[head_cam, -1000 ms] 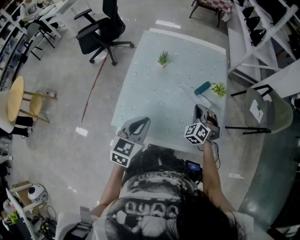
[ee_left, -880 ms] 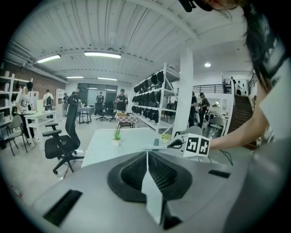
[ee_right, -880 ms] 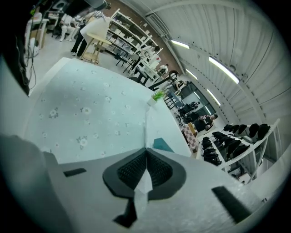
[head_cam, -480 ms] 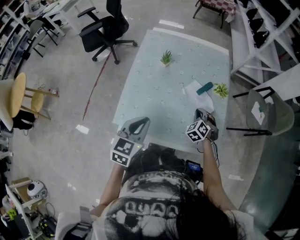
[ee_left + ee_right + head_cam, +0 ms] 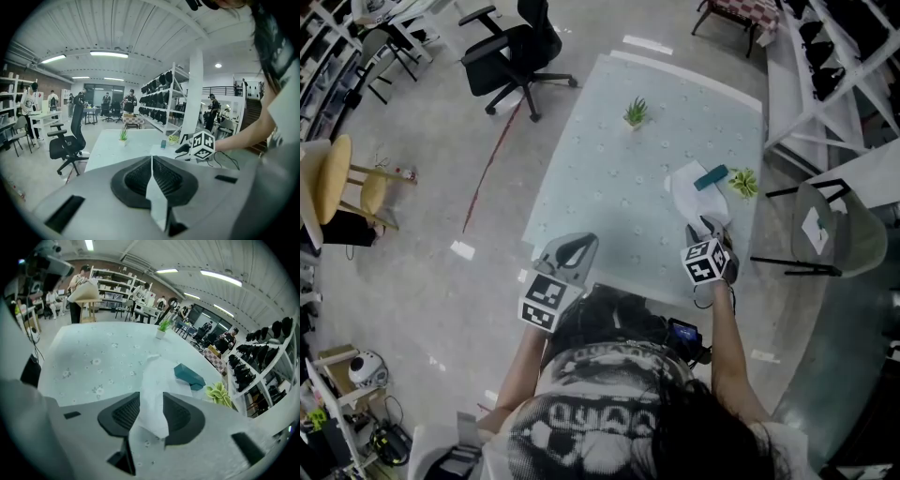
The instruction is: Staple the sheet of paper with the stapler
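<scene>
Right gripper (image 5: 151,401) jaws are opening, with the near end of the paper (image 5: 154,376) standing loose between them. I'd back straight out so the sheet doesn't drag, then go for the stapler (image 5: 189,375). Left gripper (image 5: 151,161) has its jaws pressed together on nothing. The stapler lies flat on the paper's far corner beside the little plant (image 5: 220,394). Its long axis slants across the table (image 5: 609,187), and I can't tell which end is the mouth.

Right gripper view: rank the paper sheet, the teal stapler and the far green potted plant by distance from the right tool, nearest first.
1. paper sheet: between the right tool's opening jaws.
2. teal stapler: just beyond, to the right.
3. green potted plant: far back, centre.
</scene>
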`<state>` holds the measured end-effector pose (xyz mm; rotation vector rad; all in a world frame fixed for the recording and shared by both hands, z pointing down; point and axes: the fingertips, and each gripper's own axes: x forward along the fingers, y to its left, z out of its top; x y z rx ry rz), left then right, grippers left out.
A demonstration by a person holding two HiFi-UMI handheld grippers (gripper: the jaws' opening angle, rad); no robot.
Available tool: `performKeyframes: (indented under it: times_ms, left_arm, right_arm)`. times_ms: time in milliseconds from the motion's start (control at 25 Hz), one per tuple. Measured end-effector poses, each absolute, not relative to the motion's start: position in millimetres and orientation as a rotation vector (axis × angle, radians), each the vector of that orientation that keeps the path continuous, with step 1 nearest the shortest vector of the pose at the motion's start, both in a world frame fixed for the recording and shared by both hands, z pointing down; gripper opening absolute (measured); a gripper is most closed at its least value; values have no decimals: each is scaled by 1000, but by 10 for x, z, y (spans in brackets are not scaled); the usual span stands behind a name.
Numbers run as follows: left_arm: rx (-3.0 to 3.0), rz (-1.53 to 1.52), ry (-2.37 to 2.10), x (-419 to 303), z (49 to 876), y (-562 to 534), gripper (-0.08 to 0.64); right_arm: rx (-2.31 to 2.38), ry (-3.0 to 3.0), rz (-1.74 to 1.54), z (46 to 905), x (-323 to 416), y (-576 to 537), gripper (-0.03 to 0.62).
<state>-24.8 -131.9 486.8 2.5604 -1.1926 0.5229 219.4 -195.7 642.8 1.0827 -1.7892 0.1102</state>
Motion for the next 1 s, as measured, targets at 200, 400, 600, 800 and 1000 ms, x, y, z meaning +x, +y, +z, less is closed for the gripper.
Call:
performKeyframes:
  times_ms: [200, 400, 600, 800, 1000]
  left_arm:
    - [2558, 519, -1183, -205, 4891, -1373, 8]
    - [2576, 516, -1155, -75, 4913, -1459, 7]
    - [2603, 499, -1134, 72, 4866, -1595, 8]
    - [2612, 487, -1126, 190, 4835, -1715, 8]
    - [2591, 490, -1134, 217, 4888, -1799, 8]
  right_arm:
    - [1180, -1928, 249, 6124, 2260, -2205, 155]
    - [1268, -2031, 386, 5940, 2364, -2670, 129]
    - [1280, -2012, 538, 6021, 2496, -3011, 51]
    - [1163, -1948, 621, 6208, 2621, -3162, 4]
    - [937, -1916, 620, 6331, 2575, -3191, 3]
